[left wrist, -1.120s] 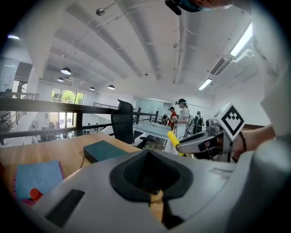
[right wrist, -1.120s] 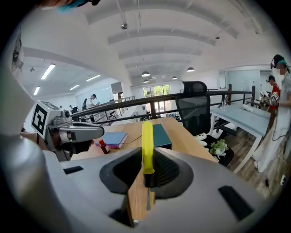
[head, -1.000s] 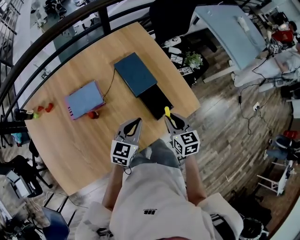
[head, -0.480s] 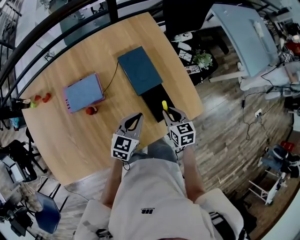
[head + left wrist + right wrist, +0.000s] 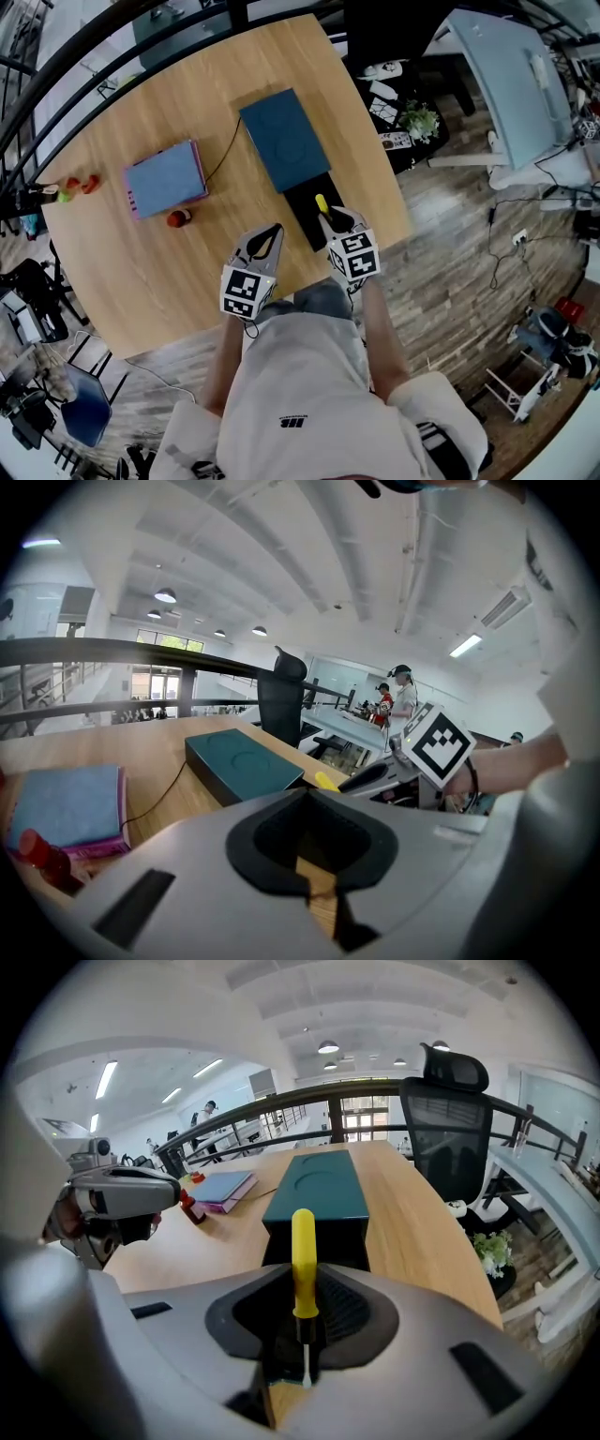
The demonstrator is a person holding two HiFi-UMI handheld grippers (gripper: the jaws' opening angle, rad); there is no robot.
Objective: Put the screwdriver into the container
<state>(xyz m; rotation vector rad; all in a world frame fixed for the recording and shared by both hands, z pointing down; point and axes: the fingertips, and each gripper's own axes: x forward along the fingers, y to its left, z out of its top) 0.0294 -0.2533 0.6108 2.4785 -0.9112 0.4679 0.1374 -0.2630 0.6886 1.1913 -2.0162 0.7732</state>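
Nearest the person, the left gripper (image 5: pixel 271 235) hovers over the wooden table (image 5: pixel 141 272), short of the container (image 5: pixel 284 141) and to its left, jaws pressed together with nothing between them. Beside it, the right gripper (image 5: pixel 331 219) sits just at the container's near end, its jaws pinching the screwdriver (image 5: pixel 303 1246) low down where the yellow handle meets the thin shaft. The handle points ahead at the container's black open section (image 5: pixel 309 204) and overlaps its near edge in the head view. The teal body of the container stretches away beyond that opening. A thin dark cable (image 5: pixel 223 159) runs from the container's left side to a blue book (image 5: pixel 167 178) with a pink edge, well to the left, and a small red object (image 5: pixel 175 218) lies just beside the book's near corner. Farther left of the container, at the table's edge, sit small red and green things (image 5: pixel 73 186).
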